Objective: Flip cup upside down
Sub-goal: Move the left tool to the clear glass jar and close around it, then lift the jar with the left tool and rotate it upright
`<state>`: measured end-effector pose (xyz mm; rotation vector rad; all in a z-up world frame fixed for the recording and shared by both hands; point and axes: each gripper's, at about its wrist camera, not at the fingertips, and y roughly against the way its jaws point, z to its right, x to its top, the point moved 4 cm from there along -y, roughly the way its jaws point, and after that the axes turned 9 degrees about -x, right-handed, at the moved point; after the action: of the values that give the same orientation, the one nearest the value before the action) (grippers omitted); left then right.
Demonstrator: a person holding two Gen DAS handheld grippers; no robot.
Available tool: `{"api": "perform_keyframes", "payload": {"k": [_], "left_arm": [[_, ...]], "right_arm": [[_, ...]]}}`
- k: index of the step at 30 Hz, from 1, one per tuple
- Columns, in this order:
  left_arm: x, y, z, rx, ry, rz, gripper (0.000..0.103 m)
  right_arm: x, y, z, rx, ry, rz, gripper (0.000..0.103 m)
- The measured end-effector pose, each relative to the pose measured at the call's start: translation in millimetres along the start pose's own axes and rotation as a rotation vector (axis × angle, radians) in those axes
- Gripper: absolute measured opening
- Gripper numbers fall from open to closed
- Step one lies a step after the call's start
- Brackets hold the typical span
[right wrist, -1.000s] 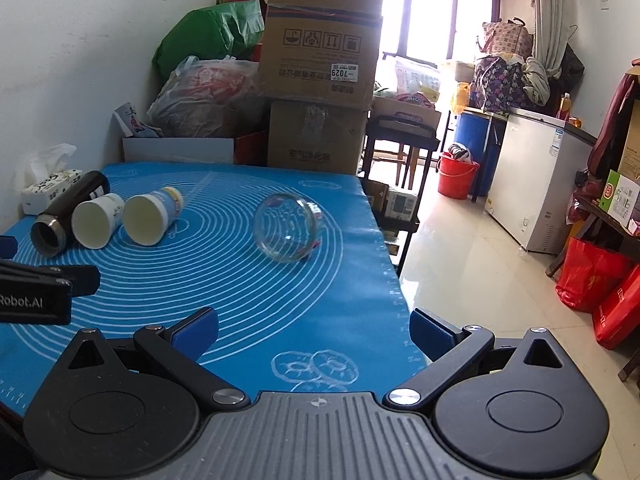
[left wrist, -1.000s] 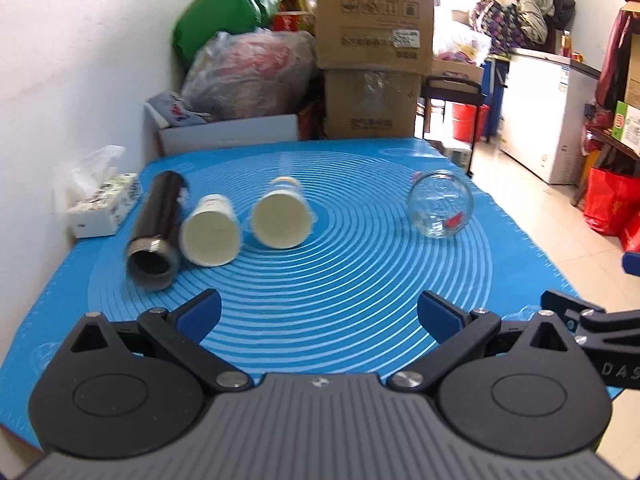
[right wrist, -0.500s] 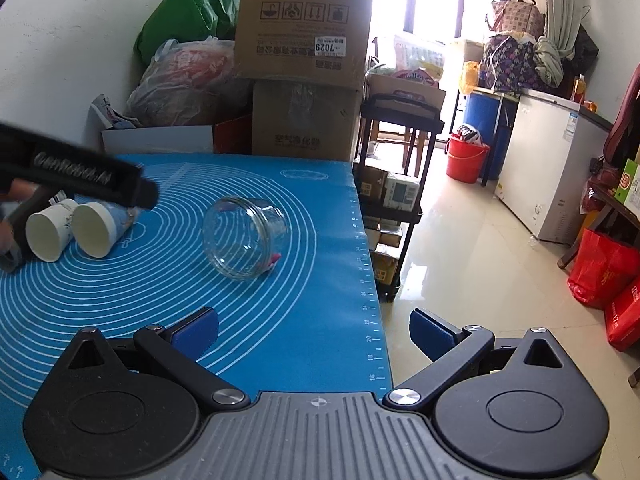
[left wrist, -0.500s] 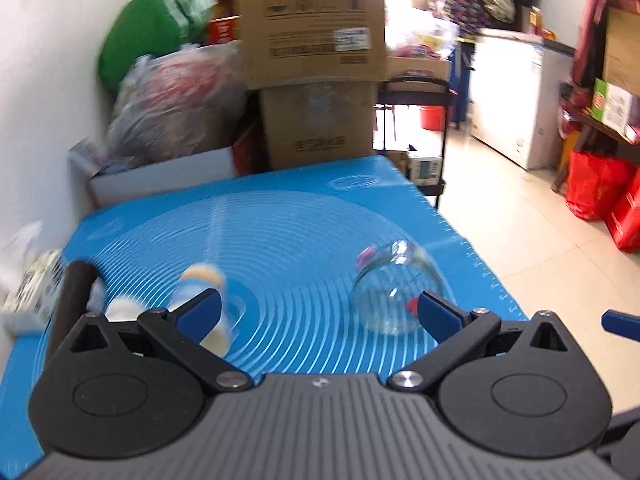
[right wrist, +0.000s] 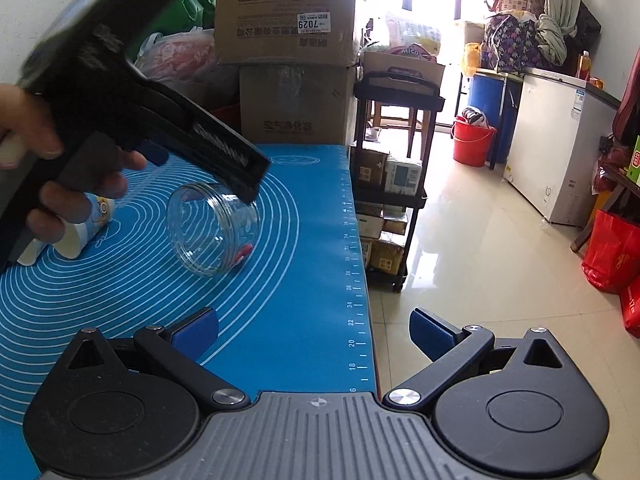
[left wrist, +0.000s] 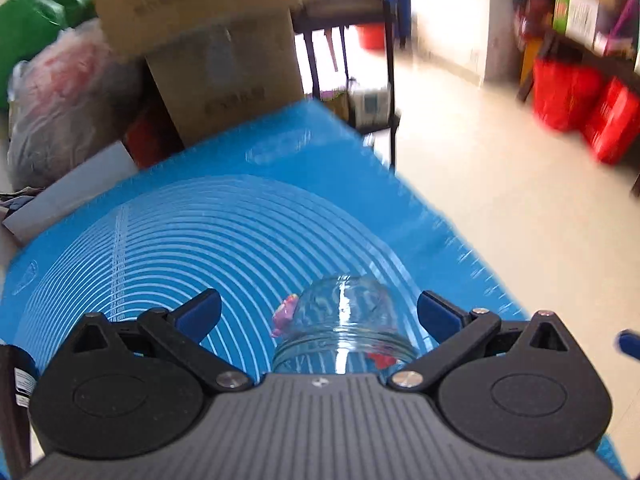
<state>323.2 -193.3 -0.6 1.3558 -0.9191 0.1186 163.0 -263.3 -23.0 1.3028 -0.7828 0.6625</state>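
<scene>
A clear glass cup (left wrist: 344, 328) lies on its side on the blue mat (left wrist: 200, 232), its open mouth toward the left wrist camera. My left gripper (left wrist: 318, 312) is open, its fingers on either side of the cup and apart from it. In the right wrist view the cup (right wrist: 214, 232) lies left of centre, and the left gripper's body (right wrist: 168, 120) hangs over it from the upper left, held by a hand. My right gripper (right wrist: 314, 330) is open and empty, low over the mat's (right wrist: 304, 280) right edge, nearer than the cup.
A paper cup (right wrist: 86, 228) lies on its side left of the glass cup, partly behind the hand. A dark flask (left wrist: 16, 380) shows at the left edge. Cardboard boxes (right wrist: 288, 60) and bags stand behind the table. A black cart (right wrist: 396, 152) stands right of the table.
My left gripper has swung right and moved in over the glass cup, which now sits between its open fingers. My right gripper has shifted slightly; the cup has not moved.
</scene>
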Motion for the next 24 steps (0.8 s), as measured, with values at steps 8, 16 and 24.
{"api": "perform_keyframes", "payload": {"k": [8,16,24], "left_arm": [[-9.4,-30.4,-7.0,-0.093,0.085,-0.151,0.082],[-18.4,-22.2,-10.1,-0.075,0.096,-0.141,0.081],[-40.6,15.6,-16.8,-0.047,0.099,-0.141,0.080]], "right_arm": [[-3.9,-6.4,1.8,0.007,-0.017,-0.012,0.103],[-3.1,-3.0,5.1,0.007,-0.027,-0.006,0.103],[3.8,11.8,3.4,0.007,-0.034,0.015,0.103]]}}
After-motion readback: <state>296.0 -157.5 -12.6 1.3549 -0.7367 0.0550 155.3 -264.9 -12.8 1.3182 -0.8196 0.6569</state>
